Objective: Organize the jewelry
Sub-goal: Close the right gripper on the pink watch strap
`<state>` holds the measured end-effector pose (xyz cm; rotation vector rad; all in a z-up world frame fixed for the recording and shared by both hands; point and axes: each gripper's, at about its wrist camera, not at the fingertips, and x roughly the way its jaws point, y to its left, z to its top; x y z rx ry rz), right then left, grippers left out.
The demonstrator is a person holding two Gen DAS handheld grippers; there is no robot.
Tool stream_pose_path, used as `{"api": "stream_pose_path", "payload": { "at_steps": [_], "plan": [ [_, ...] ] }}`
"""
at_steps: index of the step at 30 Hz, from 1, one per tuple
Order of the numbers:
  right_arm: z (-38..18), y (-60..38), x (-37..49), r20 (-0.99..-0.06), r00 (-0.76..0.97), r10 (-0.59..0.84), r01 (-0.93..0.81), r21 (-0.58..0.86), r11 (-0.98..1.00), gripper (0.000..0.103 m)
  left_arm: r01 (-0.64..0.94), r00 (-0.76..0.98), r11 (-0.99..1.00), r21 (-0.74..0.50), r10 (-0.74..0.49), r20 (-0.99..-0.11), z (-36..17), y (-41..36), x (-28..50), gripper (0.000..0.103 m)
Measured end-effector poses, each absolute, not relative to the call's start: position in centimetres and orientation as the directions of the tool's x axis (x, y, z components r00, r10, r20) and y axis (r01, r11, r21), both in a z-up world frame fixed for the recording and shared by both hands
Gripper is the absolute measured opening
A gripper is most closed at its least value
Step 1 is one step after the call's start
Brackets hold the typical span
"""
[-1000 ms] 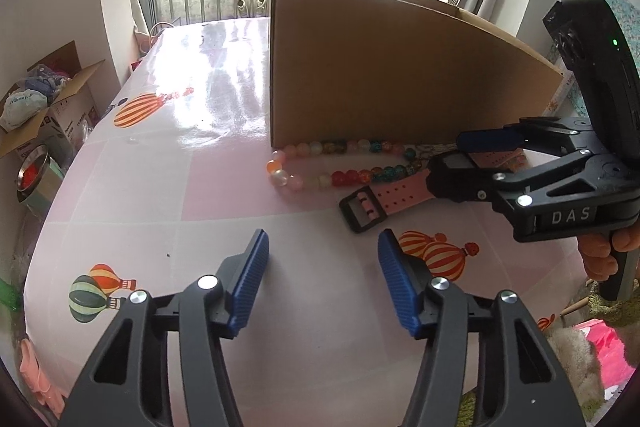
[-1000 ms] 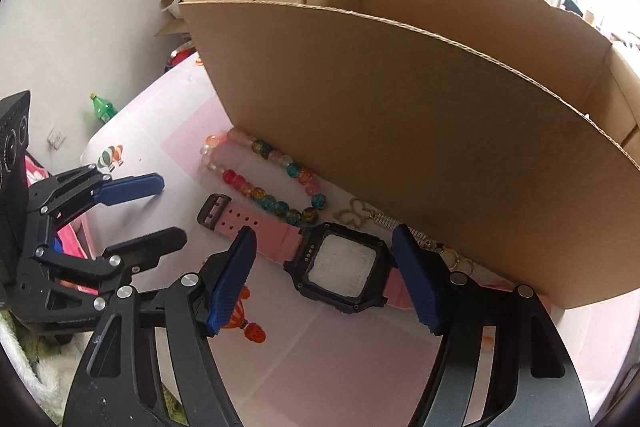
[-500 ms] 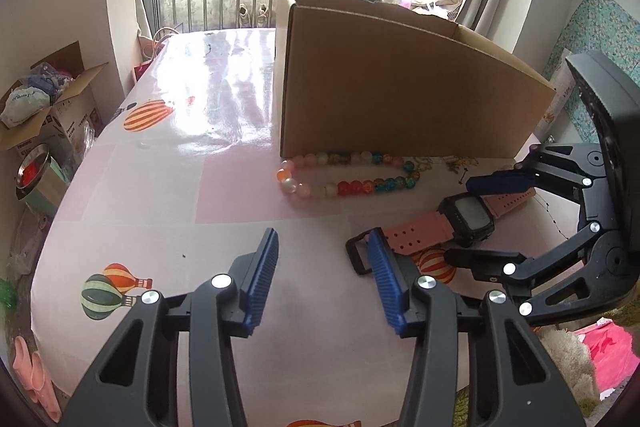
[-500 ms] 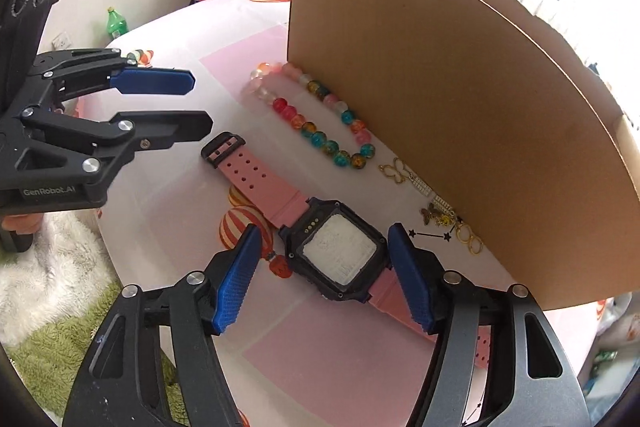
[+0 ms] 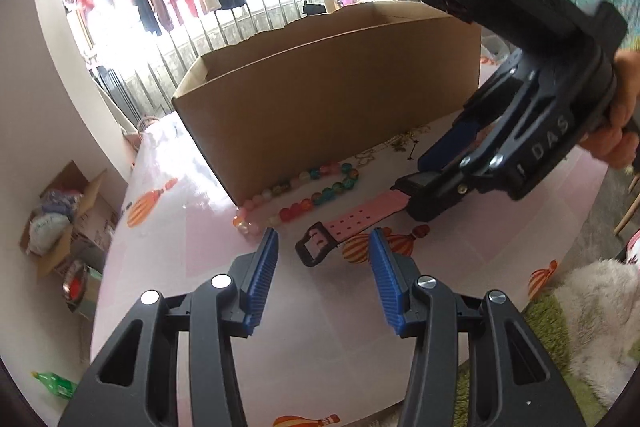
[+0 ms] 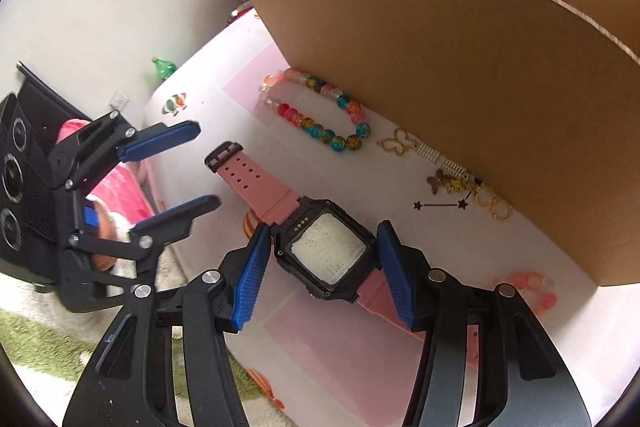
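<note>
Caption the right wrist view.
Right gripper closing around the watch beside the box, beads nearby.

1. Left gripper hangs over the table, jaws apart, nothing between them.
2. Just ahead lies the watch, pink strap, black buckle nearest.
3. Right gripper is closing around the watch's case.
4. Bead bracelet lies against the cardboard box.

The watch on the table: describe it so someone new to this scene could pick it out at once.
Start at the tall brown cardboard box on the pink table. In front of its near wall lies a square black-cased watch between the right claw fingers. Unlike the bead bracelet beside it, it has a flat pink holed strap.
</note>
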<state>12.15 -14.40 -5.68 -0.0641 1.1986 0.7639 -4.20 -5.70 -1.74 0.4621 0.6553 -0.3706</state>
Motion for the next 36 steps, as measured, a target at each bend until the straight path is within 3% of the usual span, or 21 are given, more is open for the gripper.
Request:
{"api": "stream_pose_path", "payload": {
  "at_steps": [4,9,12,14,15,20,30,36],
  "plan": [
    [-5.3,-14.7,11.9,-0.854,0.125,0.506,-0.578,0.351,0.736,0.051,0.499,0.77,0.748,0.436,-0.153,-0.619,-2.7,-7.6,-5.3,0.046],
    [-5.3,-14.9,11.5,-0.848,0.125,0.516,-0.59,0.354,0.725,0.051,0.527,0.777,0.682,0.507,-0.144,-0.613,-3.7,-8.7,-5.4,0.046],
    [-5.2,-16.1,11.3,-0.829,0.121,0.546,-0.581,0.387,0.716,0.051,0.531,0.772,0.683,0.501,-0.146,-0.618,-3.9,-8.9,-5.1,0.036],
    [-5.6,-16.7,11.3,-0.816,0.125,0.565,-0.574,0.405,0.711,0.051,0.529,0.77,0.687,0.497,-0.142,-0.622,-3.9,-9.1,-5.1,0.021],
    [-5.1,-17.8,11.0,-0.81,0.127,0.573,-0.572,0.412,0.709,0.051,0.529,0.767,0.691,0.493,-0.142,-0.625,-4.0,-9.2,-4.9,0.018],
    [-5.4,-18.7,11.0,-0.766,0.15,0.626,-0.541,0.466,0.7,0.051,0.539,0.736,0.731,0.419,-0.167,-0.656,-3.8,-9.1,-3.7,0.009],
    [-4.9,-20.9,9.7,-0.734,0.25,0.631,-0.488,0.468,0.737,0.052,0.53,0.588,0.842,0.096,-0.284,-0.758,-2.1,-7.8,-1.0,0.007],
    [-4.1,-21.1,7.5,-0.79,0.359,0.497,-0.509,0.281,0.814,0.052,0.513,0.569,0.857,0.053,-0.292,-0.769,-2.2,-8.0,-0.7,0.007]
  ]
}}
